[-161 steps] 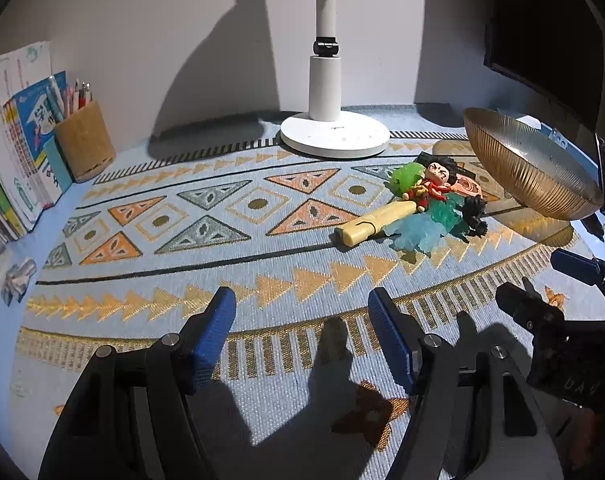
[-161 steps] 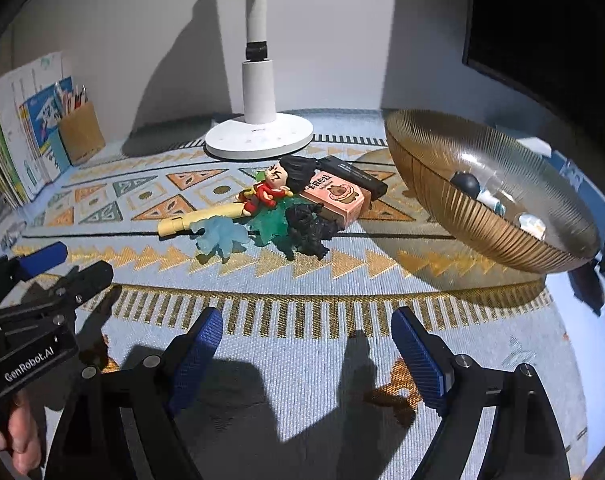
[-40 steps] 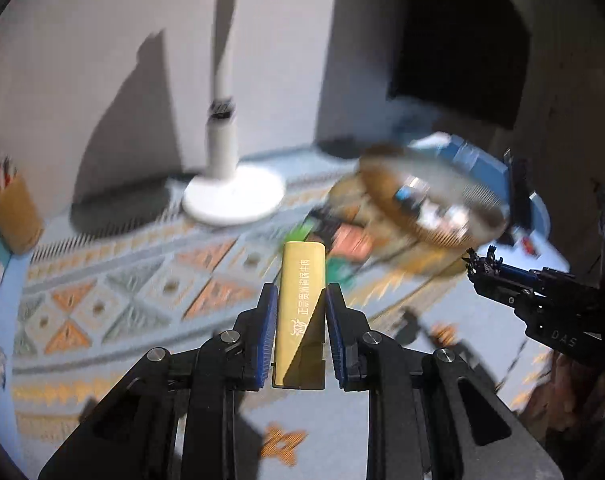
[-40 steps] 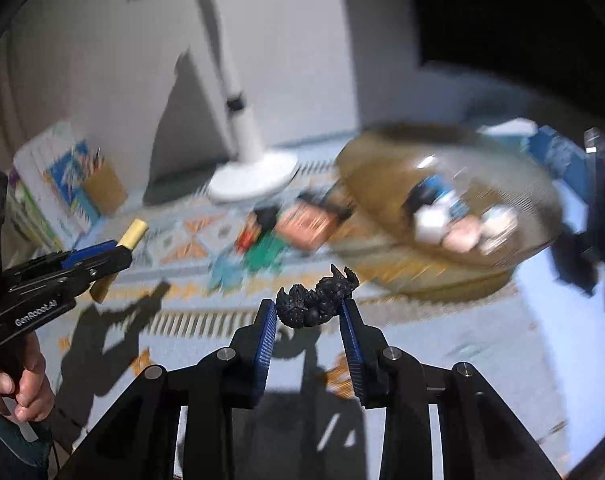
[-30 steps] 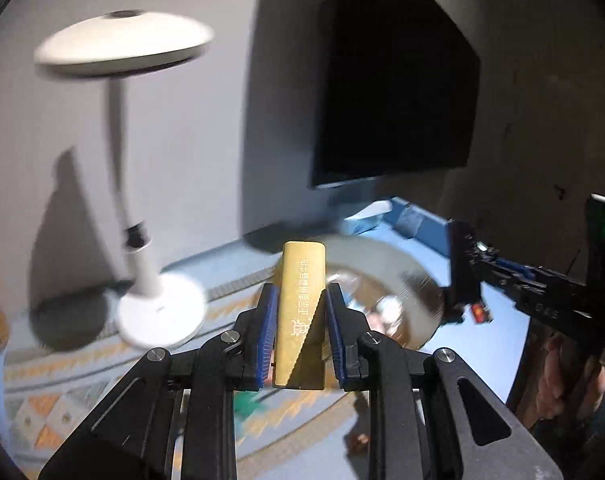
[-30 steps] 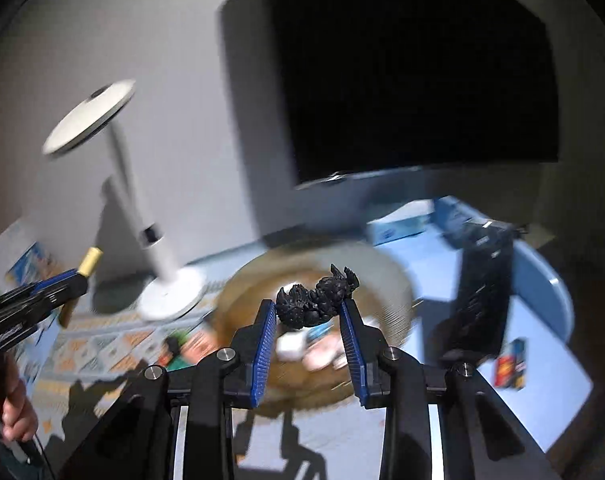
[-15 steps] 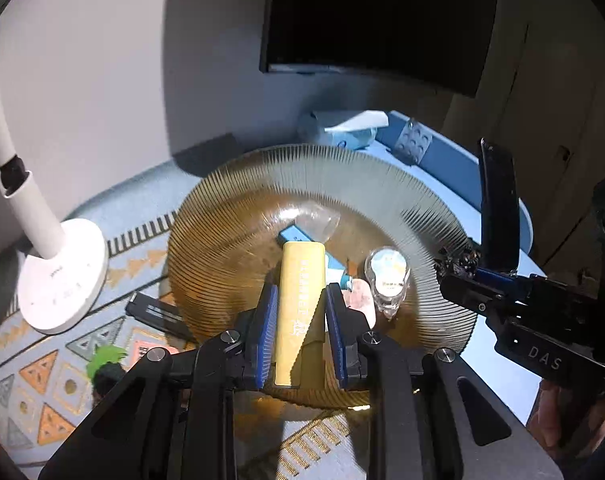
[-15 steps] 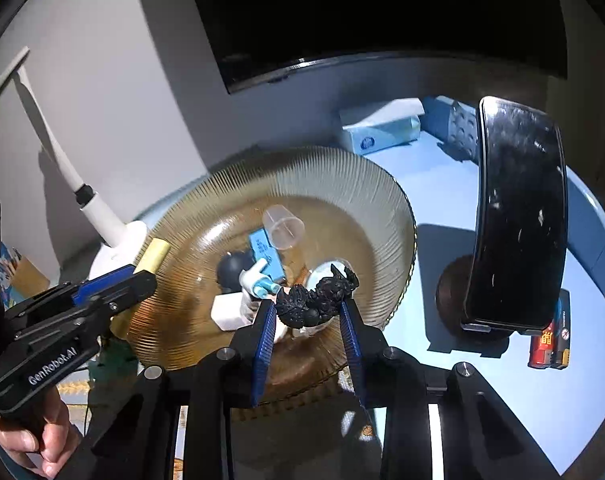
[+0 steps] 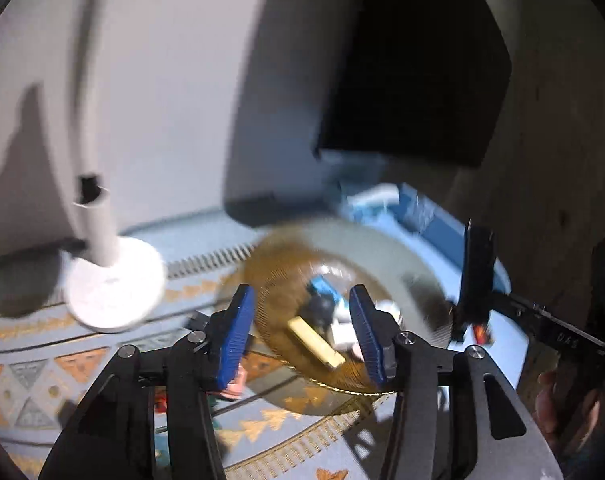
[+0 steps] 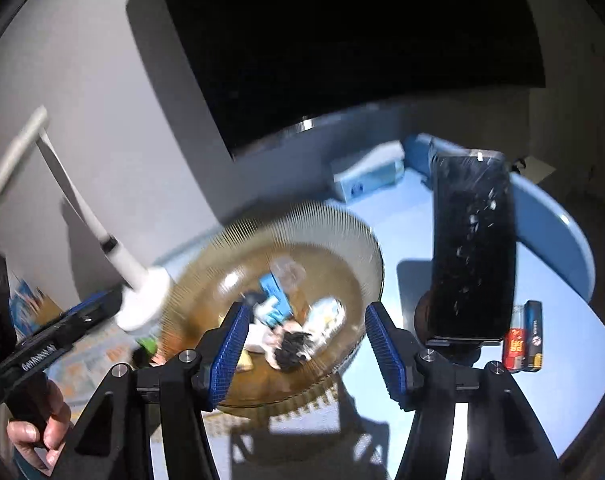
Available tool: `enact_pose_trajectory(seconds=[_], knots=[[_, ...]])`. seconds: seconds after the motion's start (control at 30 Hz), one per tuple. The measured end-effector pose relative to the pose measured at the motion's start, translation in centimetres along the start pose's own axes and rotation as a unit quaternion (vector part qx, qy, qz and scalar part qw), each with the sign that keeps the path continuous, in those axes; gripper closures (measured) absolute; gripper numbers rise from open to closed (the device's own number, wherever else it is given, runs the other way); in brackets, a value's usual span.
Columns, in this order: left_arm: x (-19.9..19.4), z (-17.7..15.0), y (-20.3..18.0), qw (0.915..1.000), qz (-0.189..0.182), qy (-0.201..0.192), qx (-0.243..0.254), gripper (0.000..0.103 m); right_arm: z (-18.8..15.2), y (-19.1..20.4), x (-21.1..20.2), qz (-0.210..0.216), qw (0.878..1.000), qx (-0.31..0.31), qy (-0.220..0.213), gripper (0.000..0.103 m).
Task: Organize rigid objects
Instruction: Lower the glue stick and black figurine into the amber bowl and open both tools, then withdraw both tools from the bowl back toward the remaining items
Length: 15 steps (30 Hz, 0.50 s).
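Observation:
A ribbed amber glass bowl [image 9: 406, 252] [image 10: 342, 236] holds several small items. The yellow bar [image 9: 316, 342] lies inside it, between my left fingers in the left wrist view. The black spiky toy [image 10: 292, 346] lies inside it too, below my right gripper. My left gripper [image 9: 302, 334] is open and empty above the bowl's near side. My right gripper [image 10: 308, 350] is open and empty above the bowl. Both views are blurred by motion.
A white desk lamp [image 9: 110, 296] [image 10: 142, 304] stands left of the bowl on the patterned mat [image 9: 34, 364]. A black phone on a stand [image 10: 472, 248] is right of the bowl, with small batteries [image 10: 522, 338] beside it. A dark monitor [image 10: 342, 40] hangs behind.
Both grippers opened over the bowl. The yellow bar dropped from the left one and the black toy from the right one into the bowl. Both cameras tilted upward.

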<state>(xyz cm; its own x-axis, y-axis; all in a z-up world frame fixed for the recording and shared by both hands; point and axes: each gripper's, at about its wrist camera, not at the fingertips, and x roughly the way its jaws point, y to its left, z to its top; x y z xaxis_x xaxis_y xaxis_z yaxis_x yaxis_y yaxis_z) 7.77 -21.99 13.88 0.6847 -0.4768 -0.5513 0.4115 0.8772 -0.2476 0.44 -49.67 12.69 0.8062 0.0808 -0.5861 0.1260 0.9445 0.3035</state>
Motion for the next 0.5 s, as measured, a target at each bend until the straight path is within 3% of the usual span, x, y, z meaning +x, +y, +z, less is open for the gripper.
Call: enact_pose_trajectory(seconds=[0.1,0.27,0.5], knots=[[-4.7,0.1,1.9,0.9989,0.013,-0.041,-0.018,0.045,-0.1,1.4,-1.7,0.011,1.000,-0.005,-0.011,0.042],[-10.1,-1.5,4.2,0.9952,0.047,-0.083,-0.020,0.045,-1.6,5.7,-2.7,0.050,0.998,-0.040,-0.008,0.042],[-11.9,-6.2,8.9,0.9920,0.097,-0.047,-0.066,0.045,-6.6,12.1,-0.7,0.101,0.989,-0.095,0.046,0.042]])
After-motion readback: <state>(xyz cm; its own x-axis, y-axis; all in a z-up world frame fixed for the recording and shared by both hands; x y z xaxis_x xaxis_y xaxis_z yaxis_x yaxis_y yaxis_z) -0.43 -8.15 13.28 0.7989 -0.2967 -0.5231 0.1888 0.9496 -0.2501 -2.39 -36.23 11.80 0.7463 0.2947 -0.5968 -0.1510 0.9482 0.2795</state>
